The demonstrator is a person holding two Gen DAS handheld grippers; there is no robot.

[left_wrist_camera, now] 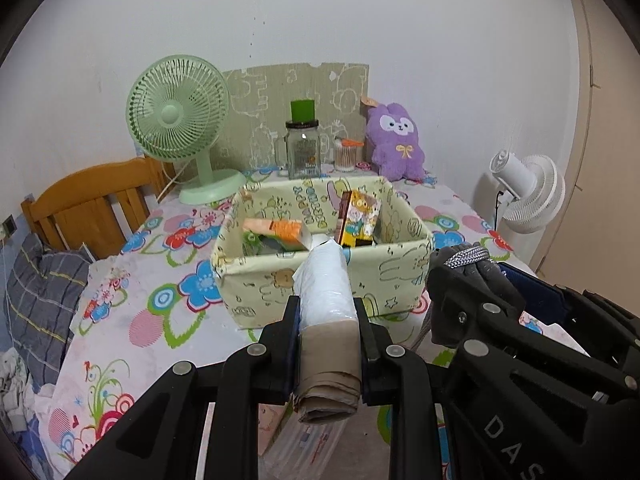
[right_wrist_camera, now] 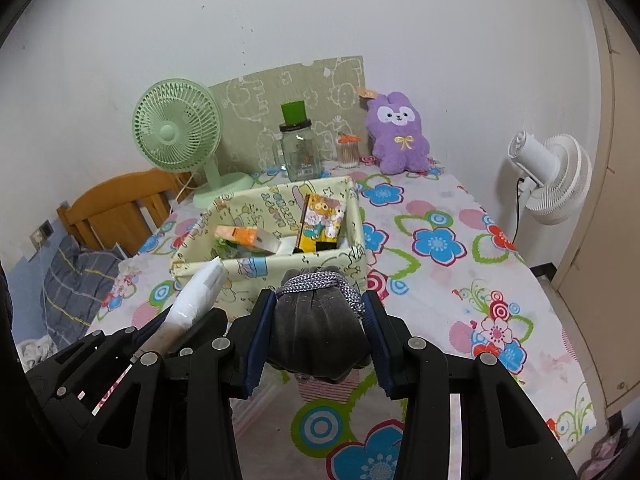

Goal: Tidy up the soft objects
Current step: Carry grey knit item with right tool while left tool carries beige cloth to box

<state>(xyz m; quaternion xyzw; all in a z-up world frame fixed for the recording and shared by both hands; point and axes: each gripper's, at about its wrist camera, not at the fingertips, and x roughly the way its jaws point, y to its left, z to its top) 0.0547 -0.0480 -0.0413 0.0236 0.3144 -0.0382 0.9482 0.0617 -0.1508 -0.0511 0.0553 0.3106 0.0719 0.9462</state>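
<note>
My left gripper [left_wrist_camera: 328,312] is shut on a roll of white plastic bags with a brown paper wrap [left_wrist_camera: 326,304], held above the table just in front of the pale green fabric box [left_wrist_camera: 320,280]. My right gripper [right_wrist_camera: 318,308] is shut on a dark grey drawstring pouch with a silver cord [right_wrist_camera: 316,320], also held in front of the box [right_wrist_camera: 272,264]. The box holds an orange packet [left_wrist_camera: 276,232] and a yellow cartoon box [left_wrist_camera: 358,220]. The roll also shows in the right wrist view [right_wrist_camera: 196,296]; the pouch shows in the left wrist view [left_wrist_camera: 468,268].
A flowered cloth covers the table [right_wrist_camera: 440,280]. At the back stand a green fan [left_wrist_camera: 176,120], a glass jar with green lid [left_wrist_camera: 304,148], a cotton swab pot [left_wrist_camera: 346,154] and a purple plush toy [left_wrist_camera: 394,142]. A white fan [right_wrist_camera: 548,176] stands right; a wooden headboard [left_wrist_camera: 92,208] left.
</note>
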